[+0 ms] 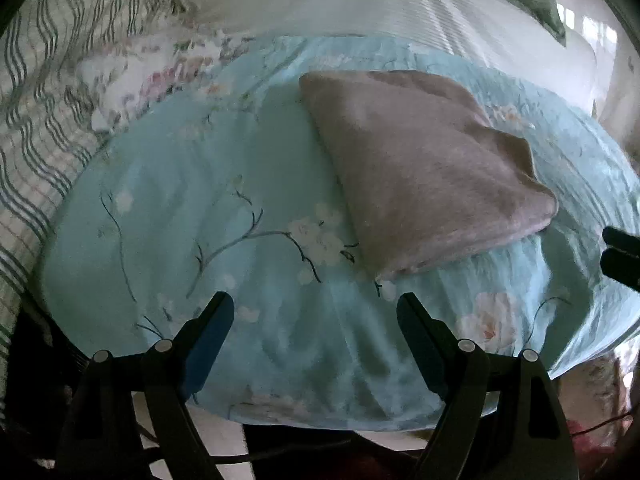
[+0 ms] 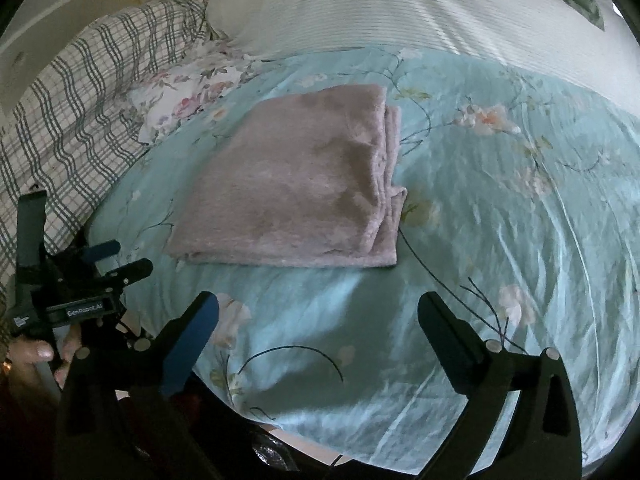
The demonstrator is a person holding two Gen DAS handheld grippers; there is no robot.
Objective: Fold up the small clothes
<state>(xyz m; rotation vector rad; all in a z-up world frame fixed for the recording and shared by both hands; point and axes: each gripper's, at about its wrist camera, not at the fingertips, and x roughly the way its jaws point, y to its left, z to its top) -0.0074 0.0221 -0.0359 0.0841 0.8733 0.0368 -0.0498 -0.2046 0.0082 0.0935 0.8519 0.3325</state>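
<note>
Nearest in the left wrist view, the left claw (image 1: 314,304) hangs with its two fingers spread wide and nothing between them, released above the near edge of the bed. Under it lies the light blue floral quilt (image 1: 224,184), smooth apart from shallow wrinkles. In the right wrist view the right claw (image 2: 318,306) is likewise splayed apart and empty over the same quilt (image 2: 500,208), and the left claw (image 2: 116,260) shows at about 9 o'clock, with the person's hand (image 2: 36,354) on its grip below.

Beyond the fingertips rests the folded pink-grey garment (image 1: 420,168), a flat soft rectangle lying on the quilt. In the left view it sits at about 1 o'clock from the claw, one corner pointing back toward the fingers, apart from them. In the right view the garment (image 2: 296,184) lies at about 11 o'clock, its stacked layer edges showing along the right side. Neither claw touches it.

At the 3 o'clock edge of the left view the dark tips of the right claw (image 1: 622,256) poke in.

Farther off, at 10 o'clock, a white floral cloth (image 2: 188,96) lies at the quilt's edge beside a green-checked blanket (image 2: 80,92). At 12 o'clock a white ribbed pillow (image 2: 400,4) spans the far end of the bed.
</note>
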